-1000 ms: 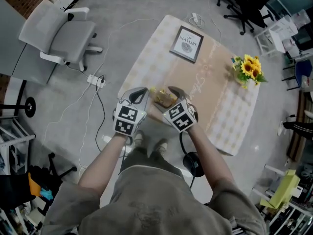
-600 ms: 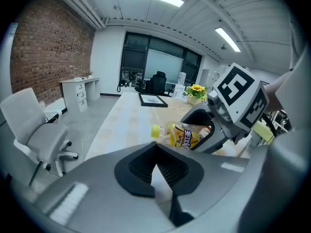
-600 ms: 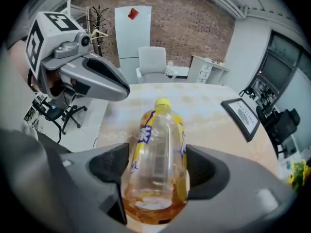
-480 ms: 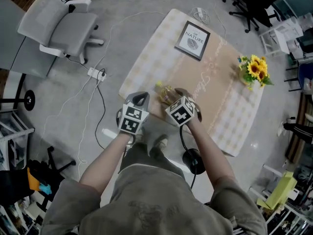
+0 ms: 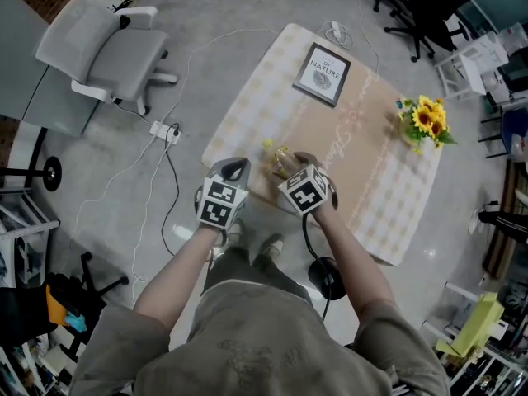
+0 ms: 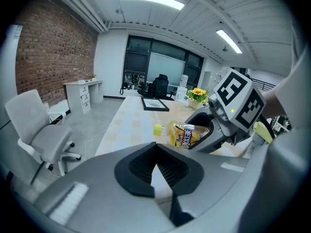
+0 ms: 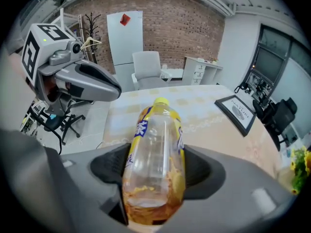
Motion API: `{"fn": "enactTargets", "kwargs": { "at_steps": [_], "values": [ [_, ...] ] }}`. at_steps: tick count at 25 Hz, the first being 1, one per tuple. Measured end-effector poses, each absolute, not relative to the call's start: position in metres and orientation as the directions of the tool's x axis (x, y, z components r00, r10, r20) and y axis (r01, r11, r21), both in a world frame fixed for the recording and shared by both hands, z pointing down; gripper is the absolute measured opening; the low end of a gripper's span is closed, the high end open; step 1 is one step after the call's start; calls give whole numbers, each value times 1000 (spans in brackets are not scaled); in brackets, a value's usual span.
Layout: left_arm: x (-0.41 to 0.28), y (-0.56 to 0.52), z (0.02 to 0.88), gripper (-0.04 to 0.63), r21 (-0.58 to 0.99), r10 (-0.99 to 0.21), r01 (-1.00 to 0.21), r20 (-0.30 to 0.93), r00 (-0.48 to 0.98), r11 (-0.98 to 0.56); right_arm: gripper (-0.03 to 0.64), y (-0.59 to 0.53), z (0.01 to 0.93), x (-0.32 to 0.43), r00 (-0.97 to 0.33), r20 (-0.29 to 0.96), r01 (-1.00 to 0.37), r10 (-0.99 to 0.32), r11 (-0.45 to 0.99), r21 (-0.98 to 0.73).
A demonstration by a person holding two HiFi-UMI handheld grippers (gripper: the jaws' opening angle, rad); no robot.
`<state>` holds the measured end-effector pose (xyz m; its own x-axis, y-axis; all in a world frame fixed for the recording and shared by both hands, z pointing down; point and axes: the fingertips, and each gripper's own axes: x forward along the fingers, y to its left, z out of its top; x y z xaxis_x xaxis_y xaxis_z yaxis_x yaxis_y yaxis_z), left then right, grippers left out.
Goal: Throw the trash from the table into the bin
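A: How is the scene lit?
B: Even light is cast from ceiling strips (image 6: 151,0); the head view is rendered dim, with faint shadows.
A: And distortion?
B: Edges are strongly bent and corners darkened in both gripper views; the near bottle (image 7: 154,169) is softened.

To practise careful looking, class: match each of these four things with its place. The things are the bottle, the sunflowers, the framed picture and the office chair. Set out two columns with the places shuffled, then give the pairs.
Things
1 bottle
2 sunflowers
3 framed picture
4 office chair

Places
A on the floor, left of the table
B at the table's far end
C clamped in the right gripper
D near the table's right edge

Pairs: 1-C, 2-D, 3-B, 4-A
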<state>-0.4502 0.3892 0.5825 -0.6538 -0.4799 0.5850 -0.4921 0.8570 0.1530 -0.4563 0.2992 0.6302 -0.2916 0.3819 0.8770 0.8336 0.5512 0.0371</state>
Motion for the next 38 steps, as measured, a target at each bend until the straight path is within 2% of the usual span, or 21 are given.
{"fn": "enactTargets", "kwargs": {
  "at_steps": [9,15,21,29,38],
  "values": [
    [-460,379,497,8,85,-487,-514,481,-729,854,323,285,528,-464,-469,744,777,475,622,93],
    [-457,367,391,6,28,-535,-560,336,-775,828,324,272,408,-456,-640,538,717,548,677,164],
    [-437,349,291,7,-48,-567,-584,187,-802,810,322,244,298,-429,-775,287,623,563,757,195],
    [-398,329,226,7,-73,-603,-607,71,-795,792,323,208,215,-373,-848,17,523,529,831,190],
    [-360,318,203,6,-73,-606,-604,-1,-795,793,323,185,196,-317,-869,-122,462,480,874,148]
  ]
}}
